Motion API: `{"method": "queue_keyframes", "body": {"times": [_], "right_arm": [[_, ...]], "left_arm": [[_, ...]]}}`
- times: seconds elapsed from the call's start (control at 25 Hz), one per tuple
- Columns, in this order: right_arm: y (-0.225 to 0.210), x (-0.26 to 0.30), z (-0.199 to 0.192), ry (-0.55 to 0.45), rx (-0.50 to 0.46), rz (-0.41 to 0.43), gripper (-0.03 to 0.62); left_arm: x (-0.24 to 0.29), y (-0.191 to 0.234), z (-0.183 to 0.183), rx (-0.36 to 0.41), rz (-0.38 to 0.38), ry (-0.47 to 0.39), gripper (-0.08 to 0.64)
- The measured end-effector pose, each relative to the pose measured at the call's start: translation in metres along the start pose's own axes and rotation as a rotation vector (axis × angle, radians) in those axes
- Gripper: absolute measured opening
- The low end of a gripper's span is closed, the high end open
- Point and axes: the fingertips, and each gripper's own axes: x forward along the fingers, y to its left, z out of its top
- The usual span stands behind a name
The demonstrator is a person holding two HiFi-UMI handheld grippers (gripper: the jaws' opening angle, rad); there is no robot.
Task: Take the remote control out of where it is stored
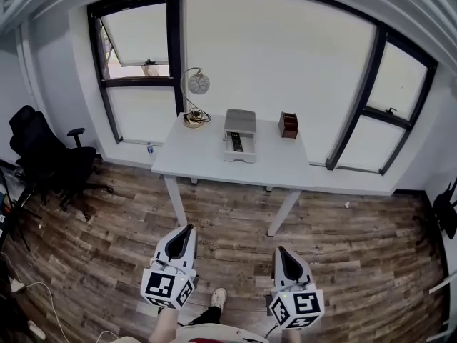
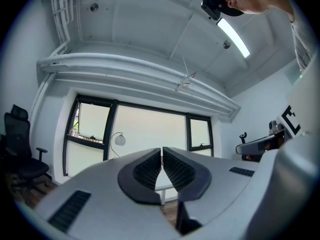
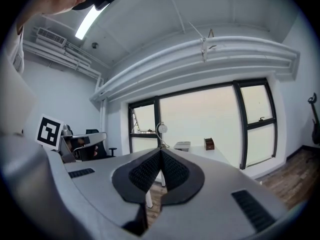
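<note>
Remote control [image 1: 236,142] lies in the open front part of a grey box [image 1: 240,120], mid-tabletop [image 1: 193,159] below the window. Left tongs [image 1: 187,229] and right tongs [image 1: 280,250] are each pressed together, pinching nothing, over the wooden floor [image 1: 357,241], well apart from the tabletop.

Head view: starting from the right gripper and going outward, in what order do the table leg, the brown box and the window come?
From the right gripper:
1. Table leg, just ahead, at the table's front right.
2. Brown box, on the tabletop, back right.
3. Window, behind the table.
</note>
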Motion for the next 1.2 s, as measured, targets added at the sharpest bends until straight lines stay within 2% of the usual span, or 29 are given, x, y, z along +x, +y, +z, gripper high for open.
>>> {"method": "queue_keyframes", "body": {"times": [0.2, 0.48, 0.6, 0.88, 1.2], "right_arm": [[-0.002, 0.075, 0.008, 0.028, -0.002, 0.054, 0.0], [-0.021, 0.153, 0.019, 0.028, 0.014, 0.042, 0.0], [-0.033, 0.176, 0.019, 0.035, 0.023, 0.012, 0.0], [-0.063, 0.213, 0.004, 0.098, 0.064, -0.028, 0.0], [-0.108, 0.3, 0.002, 0.097, 0.083, 0.001, 0.0]], "left_arm": [[0.056, 0.037, 0.011, 0.01, 0.018, -0.012, 0.021], [0.13, 0.085, 0.004, -0.005, 0.027, -0.011, 0.021], [0.158, 0.094, 0.002, -0.007, 0.003, -0.012, 0.021], [0.212, 0.097, -0.019, -0.026, -0.039, 0.043, 0.021], [0.287, 0.125, -0.027, 0.012, 0.008, 0.038, 0.021]]}}
